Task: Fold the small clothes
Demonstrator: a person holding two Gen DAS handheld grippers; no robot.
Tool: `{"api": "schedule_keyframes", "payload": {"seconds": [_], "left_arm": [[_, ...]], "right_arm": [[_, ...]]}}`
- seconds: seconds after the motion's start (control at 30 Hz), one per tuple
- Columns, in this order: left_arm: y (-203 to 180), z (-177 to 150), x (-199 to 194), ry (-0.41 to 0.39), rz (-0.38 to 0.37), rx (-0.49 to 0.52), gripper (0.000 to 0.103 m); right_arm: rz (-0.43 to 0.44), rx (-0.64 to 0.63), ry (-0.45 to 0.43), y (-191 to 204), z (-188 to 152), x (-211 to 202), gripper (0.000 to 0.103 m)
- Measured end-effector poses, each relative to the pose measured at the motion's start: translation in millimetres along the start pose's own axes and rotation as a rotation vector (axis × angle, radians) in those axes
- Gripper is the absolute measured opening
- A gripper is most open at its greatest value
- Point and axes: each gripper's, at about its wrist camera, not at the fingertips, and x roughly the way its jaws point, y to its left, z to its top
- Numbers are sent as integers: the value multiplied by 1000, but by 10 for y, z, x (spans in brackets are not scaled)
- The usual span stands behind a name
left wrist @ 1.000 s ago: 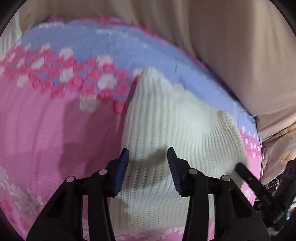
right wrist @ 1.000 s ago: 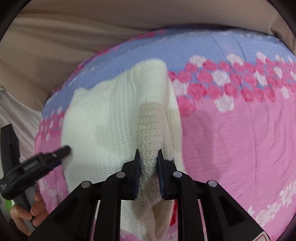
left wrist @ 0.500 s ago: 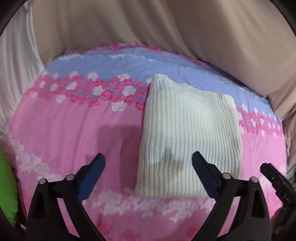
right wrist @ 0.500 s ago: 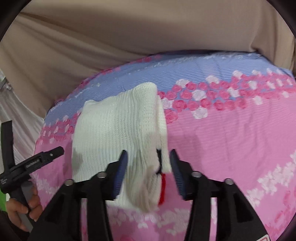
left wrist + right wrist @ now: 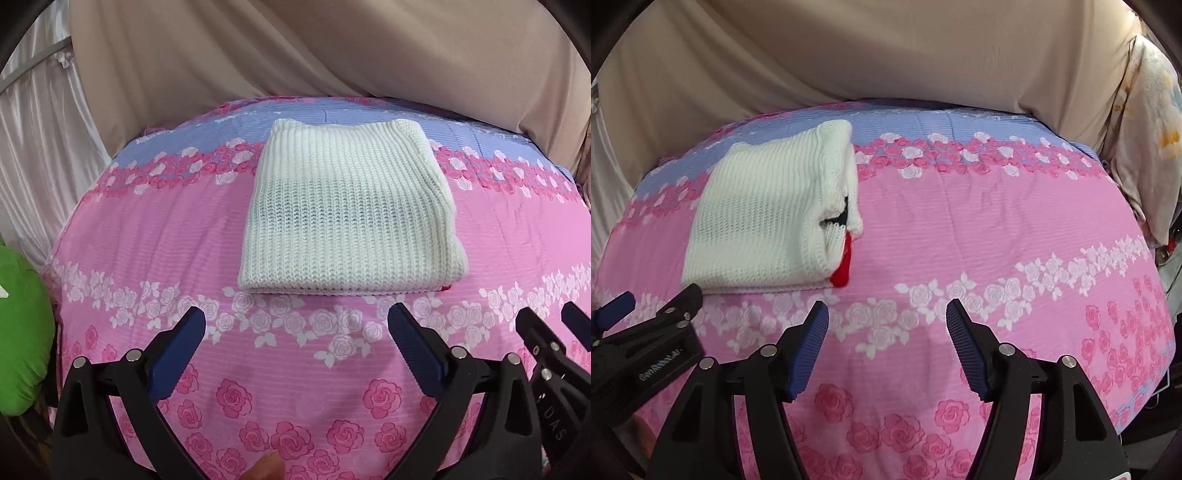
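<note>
Lying released now, folded sweater [image 5: 351, 218], both grippers backed off

White knit garment [image 5: 347, 218] folded flat

green cushion [image 5: 22, 332] cut by left edge | fingertip [image 5: 266, 466] only a sliver at bottom edge | sweater [image 5: 768, 218] red + black bits mostly tucked in fold, can't tell what | floral bedding [image 5: 1145, 122] cut off right | left gripper [image 5: 646, 299] lettering blurred
</note>
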Motion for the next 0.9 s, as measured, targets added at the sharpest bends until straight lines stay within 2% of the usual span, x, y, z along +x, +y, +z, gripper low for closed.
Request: {"api": "schedule_keyframes", "payload": {"seconds": [0.3, 0.9], "left_arm": [[-16, -91, -116, -26, 25, 5, 96], [-16, -96, -98, -8, 38, 39, 91]], "right_arm": [[28, -10, -14, 81, -78, -105, 65], [11, 7, -4, 158, -140, -102, 65]]}}
